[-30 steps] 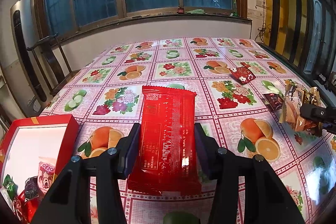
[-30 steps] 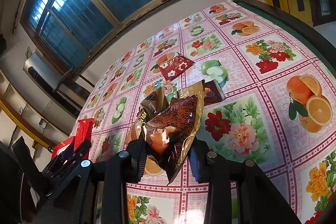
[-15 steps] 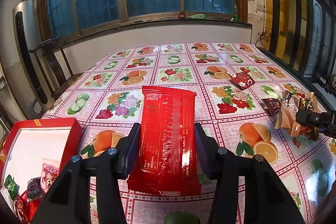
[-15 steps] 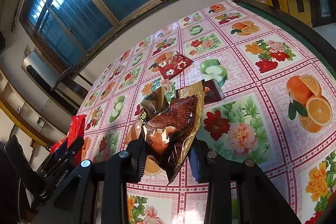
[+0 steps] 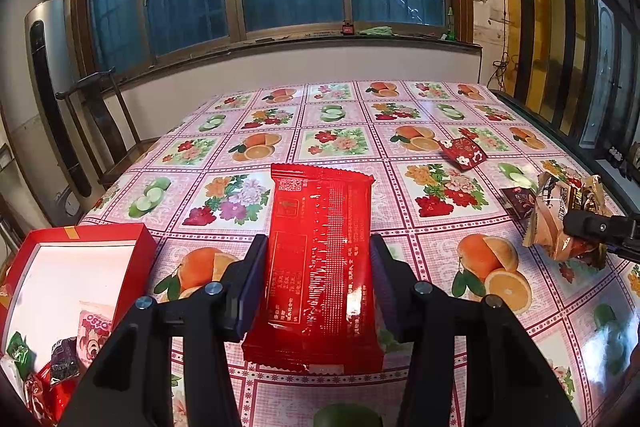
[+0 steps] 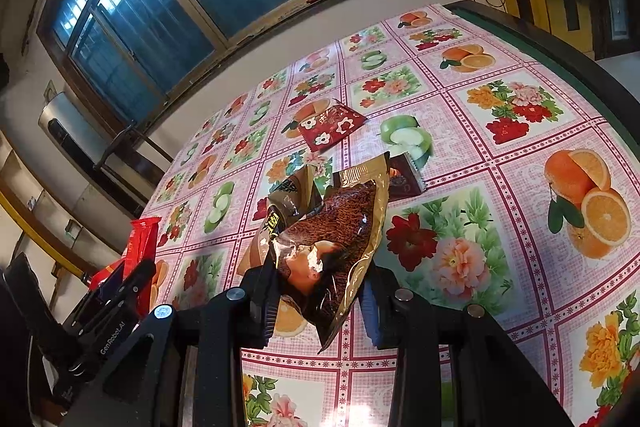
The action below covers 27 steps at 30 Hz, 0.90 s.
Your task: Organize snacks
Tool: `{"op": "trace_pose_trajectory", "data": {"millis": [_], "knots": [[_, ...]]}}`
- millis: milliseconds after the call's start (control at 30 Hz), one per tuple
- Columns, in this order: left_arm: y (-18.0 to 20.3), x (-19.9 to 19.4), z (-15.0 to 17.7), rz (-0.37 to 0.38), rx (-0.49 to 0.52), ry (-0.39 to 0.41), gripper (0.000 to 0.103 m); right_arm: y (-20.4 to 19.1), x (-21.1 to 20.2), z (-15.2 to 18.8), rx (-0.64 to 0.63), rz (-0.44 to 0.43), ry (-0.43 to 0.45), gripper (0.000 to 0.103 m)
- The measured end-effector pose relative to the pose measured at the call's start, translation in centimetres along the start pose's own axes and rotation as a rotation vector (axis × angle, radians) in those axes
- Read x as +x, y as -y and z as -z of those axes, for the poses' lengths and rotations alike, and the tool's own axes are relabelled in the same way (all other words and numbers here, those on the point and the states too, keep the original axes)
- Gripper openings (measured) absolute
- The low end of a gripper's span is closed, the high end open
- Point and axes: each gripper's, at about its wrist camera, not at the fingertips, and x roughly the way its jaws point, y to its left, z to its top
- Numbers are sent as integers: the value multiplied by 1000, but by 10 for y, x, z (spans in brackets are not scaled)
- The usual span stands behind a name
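My left gripper (image 5: 318,259) is shut on a red snack packet (image 5: 320,251) and holds it above the flowered tablecloth. My right gripper (image 6: 320,291) is shut on brown-and-gold snack bags (image 6: 332,227), also held above the table. The right gripper and its bags show at the right edge of the left wrist view (image 5: 560,223). The left gripper with the red packet shows at the left of the right wrist view (image 6: 140,239). A red box (image 5: 80,267) with a white inside lies at lower left and holds several small snacks.
A red flowered packet (image 5: 464,151) and a small dark brown packet (image 5: 518,199) lie on the table at right; both also show in the right wrist view, red (image 6: 332,123), brown (image 6: 404,179). A wooden chair (image 5: 100,123) stands at the table's far left corner.
The left gripper has risen a little with the red packet, so the red box sits lower in its view. The right gripper has held nearly still with its bags.
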Motion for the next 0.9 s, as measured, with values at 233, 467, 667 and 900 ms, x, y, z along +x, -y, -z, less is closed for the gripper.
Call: {"op": "trace_pose_trajectory", "data": {"millis": [233,467,667,900], "knots": [[-8,-6,-2,-25,-40,34,49,-9,2,1,-4,0,29,36],[-19,-65,29,-69,-107,87,49,-52,4,21,-74,-107,37,37],[-52,-108,47,-137,-122,59,49,-117,17,57,-157,-233,-21,37],[-130,-144,63,-322,-196,55,49,-195,34,97,-236,-399,-68,37]]}}
